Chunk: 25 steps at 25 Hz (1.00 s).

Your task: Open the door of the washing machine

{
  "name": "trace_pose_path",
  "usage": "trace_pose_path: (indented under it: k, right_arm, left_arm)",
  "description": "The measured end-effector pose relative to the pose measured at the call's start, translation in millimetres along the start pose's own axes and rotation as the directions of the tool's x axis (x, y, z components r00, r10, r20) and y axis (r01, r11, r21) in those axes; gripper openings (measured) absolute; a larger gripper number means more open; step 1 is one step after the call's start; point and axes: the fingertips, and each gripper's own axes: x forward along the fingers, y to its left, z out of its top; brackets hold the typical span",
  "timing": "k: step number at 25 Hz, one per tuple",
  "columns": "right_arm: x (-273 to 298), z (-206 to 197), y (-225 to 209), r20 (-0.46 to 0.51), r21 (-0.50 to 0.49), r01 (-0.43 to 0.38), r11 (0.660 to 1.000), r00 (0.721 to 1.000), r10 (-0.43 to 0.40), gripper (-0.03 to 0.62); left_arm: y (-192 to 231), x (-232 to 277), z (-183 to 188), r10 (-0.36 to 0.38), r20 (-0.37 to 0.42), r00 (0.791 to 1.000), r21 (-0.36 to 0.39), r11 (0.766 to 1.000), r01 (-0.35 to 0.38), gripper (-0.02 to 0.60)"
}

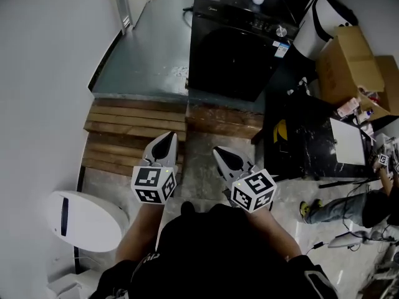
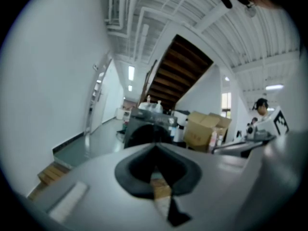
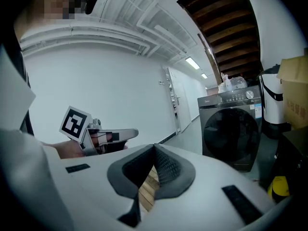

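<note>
A dark front-loading washing machine (image 1: 234, 48) stands on a raised grey-green floor ahead of me, its round door (image 1: 227, 58) closed. It shows in the right gripper view as the washing machine (image 3: 231, 131) at the right, and in the left gripper view as the washing machine (image 2: 147, 129) just past the jaws. My left gripper (image 1: 167, 141) and right gripper (image 1: 223, 156) are held side by side near my body, well short of the machine, over the stone floor. Both are shut with nothing between the jaws. In the right gripper view the left gripper (image 3: 132, 133) appears at the left.
Wooden steps (image 1: 134, 132) lead up to the machine's platform. A black cabinet (image 1: 305, 139) and cardboard boxes (image 1: 352, 61) stand at the right, where a person (image 1: 349, 207) sits. A white round device (image 1: 84, 220) lies at the lower left. A white wall (image 1: 43, 73) runs along the left.
</note>
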Motion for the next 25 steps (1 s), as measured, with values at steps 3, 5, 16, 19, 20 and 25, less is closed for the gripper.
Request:
trace_pose_path:
  k: [3, 5, 16, 19, 20, 25]
  right_arm:
    - [9, -6, -14, -0.014, 0.018, 0.010, 1.000, 1.000, -0.009, -0.005]
    - [16, -7, -27, -0.013, 0.031, 0.013, 0.999, 1.000, -0.013, -0.005]
    - [75, 36, -170, 0.040, 0.059, 0.019, 0.998, 0.999, -0.022, -0.005]
    - [86, 58, -221, 0.061, 0.051, 0.027, 0.998, 0.998, -0.030, -0.005]
    - [88, 65, -238, 0.071, 0.050, 0.033, 0.998, 0.997, -0.036, -0.005]
    - [91, 93, -313, 0.111, 0.061, 0.067, 0.996, 0.991, -0.073, -0.005]
  left_arm:
    - [0, 21, -1, -0.023, -0.015, 1.000, 0.008, 1.000, 0.024, 0.008]
    - [0, 38, -3, -0.034, -0.025, 0.999, 0.012, 0.999, 0.035, 0.008]
    - [8, 179, 23, 0.010, -0.027, 1.000, 0.060, 0.998, -0.009, 0.008]
    - [1, 225, 39, 0.014, -0.018, 1.000, 0.061, 0.998, -0.013, 0.008]
    - [-2, 240, 44, 0.011, -0.017, 1.000, 0.065, 0.998, -0.009, 0.008]
    - [-15, 304, 72, -0.005, 0.001, 1.000, 0.078, 0.997, 0.004, 0.008]
